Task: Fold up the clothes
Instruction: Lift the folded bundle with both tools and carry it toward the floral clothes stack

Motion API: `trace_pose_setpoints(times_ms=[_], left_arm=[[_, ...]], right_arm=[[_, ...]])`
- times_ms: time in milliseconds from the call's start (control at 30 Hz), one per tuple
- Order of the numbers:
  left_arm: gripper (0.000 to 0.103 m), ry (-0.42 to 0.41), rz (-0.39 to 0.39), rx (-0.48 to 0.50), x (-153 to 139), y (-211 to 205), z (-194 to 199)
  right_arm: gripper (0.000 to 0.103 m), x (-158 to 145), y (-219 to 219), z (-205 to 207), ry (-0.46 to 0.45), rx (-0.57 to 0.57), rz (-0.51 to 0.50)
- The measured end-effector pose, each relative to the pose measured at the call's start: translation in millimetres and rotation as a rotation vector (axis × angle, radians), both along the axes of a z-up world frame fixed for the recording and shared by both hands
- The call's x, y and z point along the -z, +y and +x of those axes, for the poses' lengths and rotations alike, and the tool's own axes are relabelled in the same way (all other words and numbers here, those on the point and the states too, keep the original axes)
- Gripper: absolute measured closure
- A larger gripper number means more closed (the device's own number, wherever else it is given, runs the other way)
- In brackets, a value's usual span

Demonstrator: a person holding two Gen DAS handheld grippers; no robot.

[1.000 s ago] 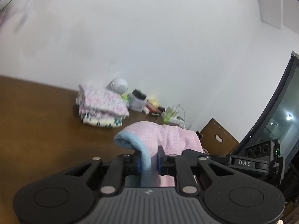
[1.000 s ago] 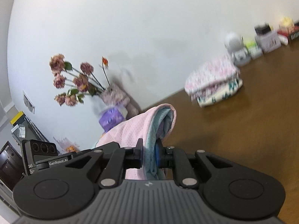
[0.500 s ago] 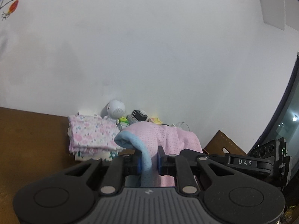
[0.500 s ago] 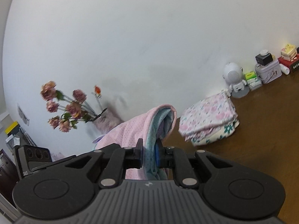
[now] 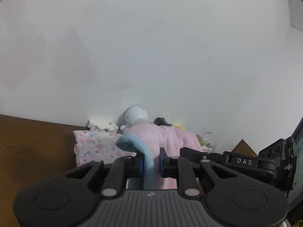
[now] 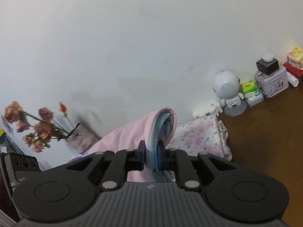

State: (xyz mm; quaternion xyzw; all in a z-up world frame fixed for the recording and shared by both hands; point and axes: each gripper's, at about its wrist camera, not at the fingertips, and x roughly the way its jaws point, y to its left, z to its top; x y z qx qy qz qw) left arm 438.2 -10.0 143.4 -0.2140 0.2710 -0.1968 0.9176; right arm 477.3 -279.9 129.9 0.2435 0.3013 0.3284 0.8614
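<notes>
Both my tongs, left (image 5: 151, 160) and right (image 6: 151, 156), pinch the pink garment (image 5: 162, 138) by its blue edge, held above the floral folded stack (image 6: 200, 138) on the desk (image 6: 265, 132).

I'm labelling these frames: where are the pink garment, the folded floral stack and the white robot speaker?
pink garment (image 6: 130, 138), right wrist view, dotted outer side.
floral stack (image 6: 198, 138), right wrist view, top fold.
robot speaker (image 6: 226, 88), right wrist view, round head grille.

garment (image 6: 132, 138) held above table (image 6: 265, 132), in front of folded stack (image 6: 200, 138) | stack against wall, speaker figure (image 6: 227, 90) behind-right of it | tin (image 6: 272, 85) right of speaker | flowers (image 6: 34, 126) far left
</notes>
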Motion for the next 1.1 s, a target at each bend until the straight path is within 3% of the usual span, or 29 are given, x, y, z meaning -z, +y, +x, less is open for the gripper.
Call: trace_pose_setpoints(times_ms=[267, 500, 1100], left_arm=[[0.089, 0.072, 0.04, -0.023, 37, 4, 54], [0.089, 0.088, 0.05, -0.028, 56, 3, 88], [0.089, 0.113, 0.105, -0.072, 73, 7, 117]], right_arm=[[0.091, 42, 7, 60, 0.069, 0.008, 0.014], [0.091, 73, 11, 92, 0.101, 0.023, 0.021], [0.092, 95, 25, 127, 0.098, 0.041, -0.08]])
